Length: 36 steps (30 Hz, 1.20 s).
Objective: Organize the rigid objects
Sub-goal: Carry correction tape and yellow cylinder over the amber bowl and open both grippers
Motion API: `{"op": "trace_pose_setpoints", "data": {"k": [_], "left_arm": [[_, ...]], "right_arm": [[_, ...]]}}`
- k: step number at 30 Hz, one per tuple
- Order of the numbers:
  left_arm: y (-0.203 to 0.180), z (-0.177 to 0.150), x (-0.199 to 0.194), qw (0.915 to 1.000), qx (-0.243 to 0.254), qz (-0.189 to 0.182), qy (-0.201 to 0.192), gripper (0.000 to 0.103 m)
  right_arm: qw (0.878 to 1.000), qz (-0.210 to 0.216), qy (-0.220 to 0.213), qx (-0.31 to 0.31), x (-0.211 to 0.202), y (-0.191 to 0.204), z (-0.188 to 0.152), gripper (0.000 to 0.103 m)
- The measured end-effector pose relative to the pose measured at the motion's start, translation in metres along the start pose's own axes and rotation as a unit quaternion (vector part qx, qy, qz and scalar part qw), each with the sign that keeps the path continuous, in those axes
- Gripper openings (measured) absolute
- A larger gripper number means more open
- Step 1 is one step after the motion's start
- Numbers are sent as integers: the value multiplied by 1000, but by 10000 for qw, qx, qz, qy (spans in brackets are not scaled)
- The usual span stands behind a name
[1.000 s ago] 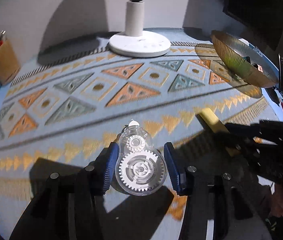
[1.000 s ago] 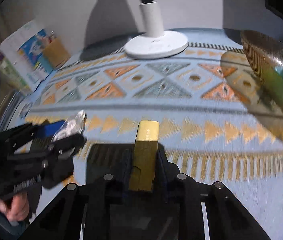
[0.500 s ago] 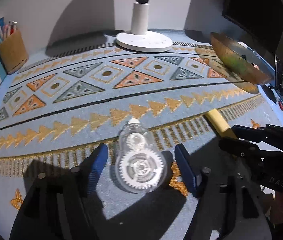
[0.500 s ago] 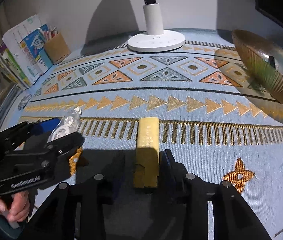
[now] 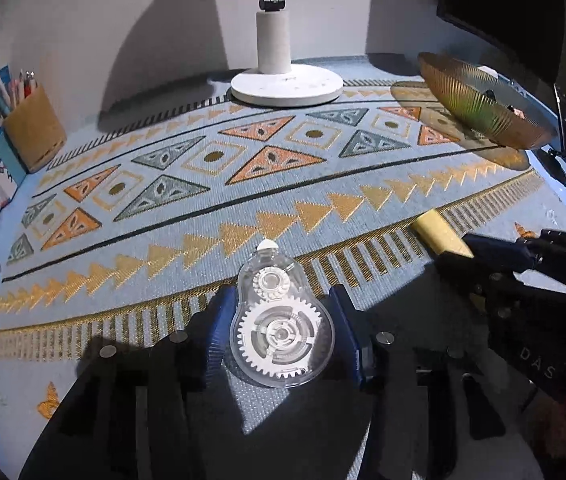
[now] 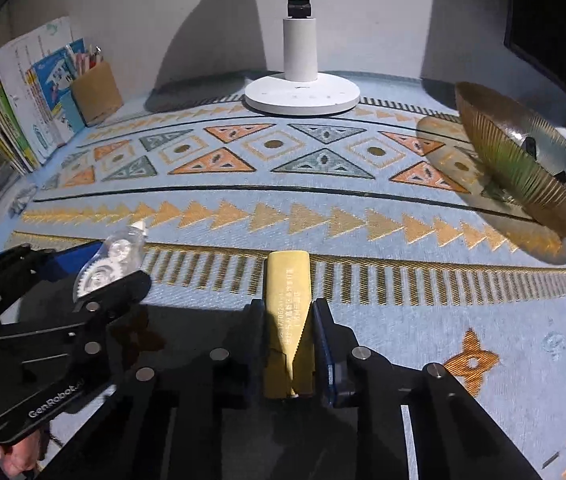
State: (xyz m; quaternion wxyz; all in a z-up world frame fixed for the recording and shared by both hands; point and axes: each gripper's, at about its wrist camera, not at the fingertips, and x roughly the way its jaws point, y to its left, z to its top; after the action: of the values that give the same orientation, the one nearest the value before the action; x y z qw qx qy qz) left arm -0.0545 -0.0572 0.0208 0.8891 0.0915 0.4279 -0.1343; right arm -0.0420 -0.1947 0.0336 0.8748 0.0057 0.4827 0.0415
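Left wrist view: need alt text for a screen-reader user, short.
The left tongs straddle a clear plastic correction tape dispenser with white gears, lying on a patterned blue mat. To the right, the right tongs grip a yellow bar; a white lamp base and amber ribbed bowl sit behind.

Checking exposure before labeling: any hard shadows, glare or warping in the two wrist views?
Left wrist: hard light, the left tongs throw a dark shadow on the cloth; the clear tape dispenser stays readable, without glare; fisheye bends the stripes and darkens corners. Right wrist: the right tongs shadow the yellow eraser's near end; the lamp casts a wall shadow; the bowl looks stretched.
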Motion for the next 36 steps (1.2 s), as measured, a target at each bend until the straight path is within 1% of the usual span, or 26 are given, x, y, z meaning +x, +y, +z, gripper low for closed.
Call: {"op": "trace_pose_setpoints", "data": {"k": [1,2,3,4,6,8,11,15,19,23,27,29,31,33,36], "left_arm": [[0,0,-2,10000,-7,19,-40,45],[0,0,-3,10000,-8,48,-76,45],[0,0,-4,9999,-15,105,-106,45],[0,0,-5,9998,-21,140,-118,45],[0,0,-8,9998,-54,140,-156,45],[-1,0,-10,9997,-77,128,-172,45],[-5,3,-22,9995,-77,131,-286,45],[-16,17,-45,9984,19,123,-551,45],[-26,33,-63,9966,114,127,-807,45],[-38,54,-77,9945,180,44,-1033,45],[-54,80,-84,9923,253,-106,-1206,45],[-62,94,-87,9912,281,-184,-1277,45],[-71,111,-89,9896,309,-316,-1368,45],[-81,136,-90,9872,313,-550,-1466,45],[-97,166,-89,9825,268,-1027,-1532,45]], "right_arm": [[9995,269,-25,156,-3,-2,-1,23],[9964,738,-98,404,-7,-7,-1,23],[9945,920,-144,482,-10,-7,-1,23],[9937,999,-173,482,-12,-5,0,23],[9951,904,-215,335,-18,1,2,23],[9946,947,-278,334,-24,2,2,23],[9932,1022,-359,432,-34,-3,6,23],[9901,1113,-551,656,-50,-18,11,23],[9873,1048,-850,838,-74,-40,18,23],[9840,917,-1130,1028,-100,-66,28,23],[9791,712,-1458,1224,-127,-100,37,23],[9772,531,-1621,1262,-140,-115,41,23],[9735,316,-1813,1356,-154,-135,44,23],[9683,152,-1973,1526,-165,-157,48,23],[9586,-97,-2137,1882,-178,-196,53,23]]}}
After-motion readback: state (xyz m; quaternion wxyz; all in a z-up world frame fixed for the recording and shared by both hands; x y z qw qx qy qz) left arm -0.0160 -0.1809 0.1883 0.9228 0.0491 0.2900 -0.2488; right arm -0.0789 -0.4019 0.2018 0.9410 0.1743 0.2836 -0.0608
